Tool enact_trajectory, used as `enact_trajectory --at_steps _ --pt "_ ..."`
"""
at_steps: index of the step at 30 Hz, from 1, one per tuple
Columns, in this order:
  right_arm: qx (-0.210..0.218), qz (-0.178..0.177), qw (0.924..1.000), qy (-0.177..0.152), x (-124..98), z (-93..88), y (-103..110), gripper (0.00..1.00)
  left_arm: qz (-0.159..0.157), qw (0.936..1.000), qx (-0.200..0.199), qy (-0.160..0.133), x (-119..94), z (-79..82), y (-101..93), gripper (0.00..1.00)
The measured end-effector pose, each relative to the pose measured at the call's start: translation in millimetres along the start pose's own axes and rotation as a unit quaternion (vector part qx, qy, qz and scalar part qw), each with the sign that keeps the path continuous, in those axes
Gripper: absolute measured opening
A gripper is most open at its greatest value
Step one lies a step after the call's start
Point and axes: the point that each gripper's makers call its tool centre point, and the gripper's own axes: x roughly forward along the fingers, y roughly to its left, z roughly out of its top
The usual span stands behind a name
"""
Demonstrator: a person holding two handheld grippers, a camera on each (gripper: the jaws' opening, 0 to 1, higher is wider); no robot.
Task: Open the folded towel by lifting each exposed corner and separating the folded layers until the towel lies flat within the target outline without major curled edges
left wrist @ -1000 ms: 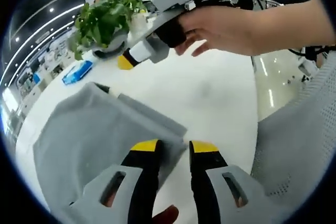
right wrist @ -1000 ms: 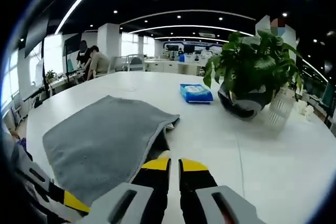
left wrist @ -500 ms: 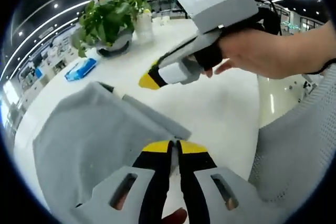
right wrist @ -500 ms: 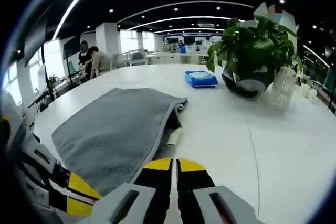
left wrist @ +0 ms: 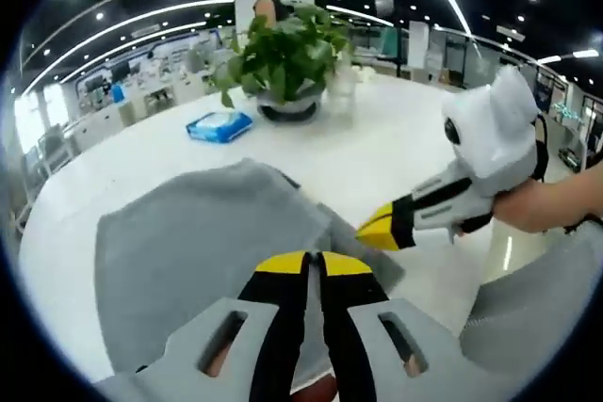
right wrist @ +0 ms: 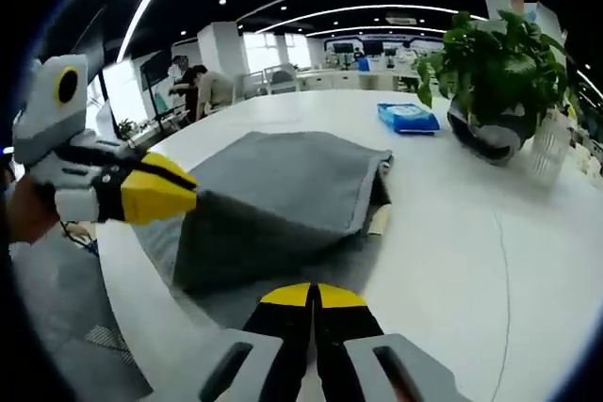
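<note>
Both tongs pinch towel [right wrist: 283,190] near edge: left tongs [left wrist: 313,261], right tongs [right wrist: 313,293]; we judge lift away frm plant [left wrist: 283,58] next.

Grey towel [right wrist: 273,195], apparently part-lifted, folded.

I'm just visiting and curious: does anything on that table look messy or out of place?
Only the grey towel: its top layer is lifted off the white table, gaping at the far corner with a pale tag poking out. The left gripper holds the raised edge. The plant and blue packet sit tidily.
</note>
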Motion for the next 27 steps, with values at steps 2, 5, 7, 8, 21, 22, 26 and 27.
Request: enact_trajectory --at_steps 2,5,7,8,21,22,26,27 --pt "-0.01 0.003 0.9999 0.0 1.7 0.6 1.2 0.0 0.017 0.9996 -0.015 -0.017 -8.4 8.6 17.7 0.04" --pt "-0.005 0.013 0.9988 0.046 5.1 -11.0 6.5 0.0 0.031 0.9983 -0.035 -0.035 -21.2 15.4 39.6 0.04" --pt "-0.011 0.01 0.9978 0.065 7.5 -15.1 9.8 0.0 0.041 0.9964 -0.055 -0.049 -30.4 18.2 56.3 0.04" --pt "-0.016 0.007 0.9978 0.064 7.0 -13.4 12.6 0.0 0.048 0.995 -0.066 -0.057 -35.8 19.7 65.6 0.04" --pt "-0.084 -0.026 0.9829 0.162 15.3 -27.3 24.8 0.0 0.075 0.987 -0.097 -0.104 -75.3 19.9 135.9 0.04" --pt "-0.092 -0.031 0.9812 0.166 15.4 -28.1 24.4 0.0 0.075 0.987 -0.097 -0.105 -77.0 18.9 140.6 0.04" --pt "-0.112 -0.054 0.9757 0.181 16.8 -27.2 24.9 0.0 0.078 0.986 -0.094 -0.114 -86.2 16.9 154.7 0.04" --pt "-0.11 -0.062 0.9733 0.191 17.2 -26.9 24.7 0.0 0.078 0.9859 -0.094 -0.115 -88.2 16.2 157.8 0.04"
